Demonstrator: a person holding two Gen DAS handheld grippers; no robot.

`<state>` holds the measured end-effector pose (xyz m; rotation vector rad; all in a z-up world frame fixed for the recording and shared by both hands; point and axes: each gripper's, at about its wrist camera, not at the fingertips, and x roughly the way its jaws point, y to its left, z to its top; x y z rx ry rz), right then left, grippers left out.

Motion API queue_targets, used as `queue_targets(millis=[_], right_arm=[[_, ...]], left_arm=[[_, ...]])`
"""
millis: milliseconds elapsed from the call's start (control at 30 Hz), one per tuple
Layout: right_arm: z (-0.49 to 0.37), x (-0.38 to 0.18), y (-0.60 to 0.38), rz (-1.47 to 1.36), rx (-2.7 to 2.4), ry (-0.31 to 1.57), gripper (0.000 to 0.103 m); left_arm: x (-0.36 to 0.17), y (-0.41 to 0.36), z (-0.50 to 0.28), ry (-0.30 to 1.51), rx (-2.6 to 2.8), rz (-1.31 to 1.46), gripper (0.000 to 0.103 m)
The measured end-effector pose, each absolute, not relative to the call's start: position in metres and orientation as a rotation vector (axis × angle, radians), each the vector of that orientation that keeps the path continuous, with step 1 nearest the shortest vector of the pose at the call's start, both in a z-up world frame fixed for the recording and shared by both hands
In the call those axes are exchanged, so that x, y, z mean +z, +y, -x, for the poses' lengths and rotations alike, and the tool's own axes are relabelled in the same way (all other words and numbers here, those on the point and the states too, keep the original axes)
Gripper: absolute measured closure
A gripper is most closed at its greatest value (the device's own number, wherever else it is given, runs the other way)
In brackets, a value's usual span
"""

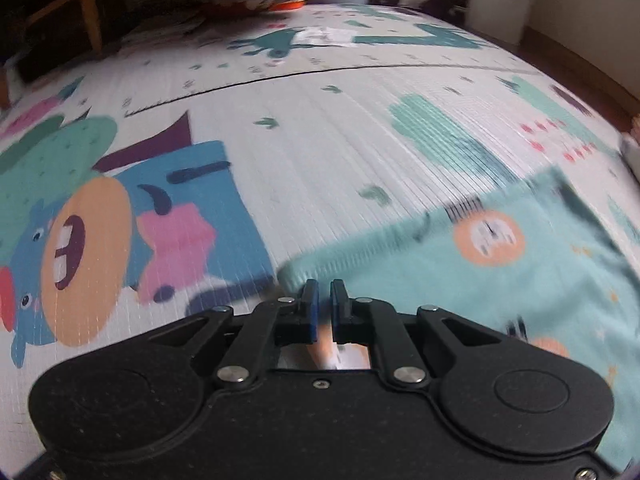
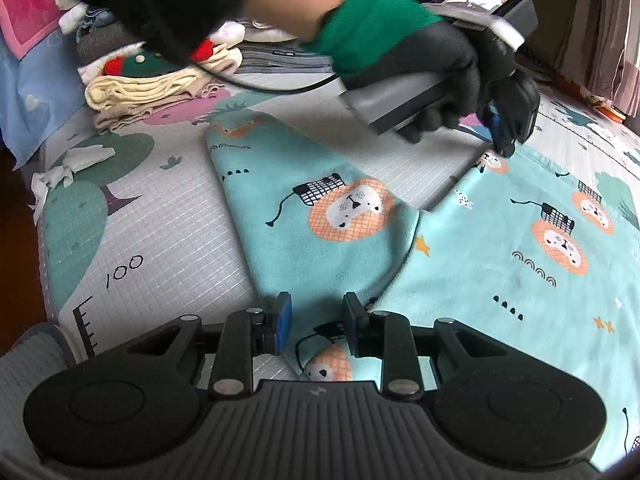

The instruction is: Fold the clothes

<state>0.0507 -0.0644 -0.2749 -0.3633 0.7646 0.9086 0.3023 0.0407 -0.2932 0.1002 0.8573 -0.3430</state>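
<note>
Teal lion-print garment (image 2: 500, 264) lies spread on play mat (image 2: 168, 220), sleeve folded toward mat's far side. Left tool (image 2: 502, 136), held by gloved hand (image 2: 440, 76), fingers nearly closed at garment's far hem; grip on cloth not discernible, left view motion-blurred. Right tool (image 2: 316, 320) released, jaws apart over garment's near edge. Folded clothes stack (image 2: 152, 92) beyond sleeve, partly hidden by arm.

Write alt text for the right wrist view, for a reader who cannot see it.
A teal garment printed with lions lies on a patterned play mat, one sleeve stretched out left. The right gripper hovers open over the sleeve's base, while a gloved hand sets the left gripper on the garment's far edge. Folded clothes sit behind.
</note>
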Motion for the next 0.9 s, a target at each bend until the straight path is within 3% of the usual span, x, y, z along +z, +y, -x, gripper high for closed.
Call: queue_targets(millis=[133,300,400,567,900], right_arm=[[-0.051,-0.276,-0.062,0.364,0.906,0.771,0.073],[-0.056,-0.263,-0.054,0.411,0.921,0.835,0.072],[-0.059,-0.244,-0.066,0.512,1.061,0.783,0.066],[-0.085,-0.203,-0.119,0.654,1.229,0.784,0.066],[-0.123,-0.183,-0.251,0.413,1.014,1.097,0.066]], left_arm=[[-0.292,0.049,-0.317,0.928,-0.3,0.07,0.096],[-0.267,0.074,-0.295,0.884,-0.333,0.261,0.074],[-0.245,0.087,-0.255,0.807,-0.41,0.229,0.074],[-0.237,0.106,-0.161,0.74,-0.541,0.112,0.074],[-0.3,0.088,-0.025,0.889,-0.672,-0.106,0.075]])
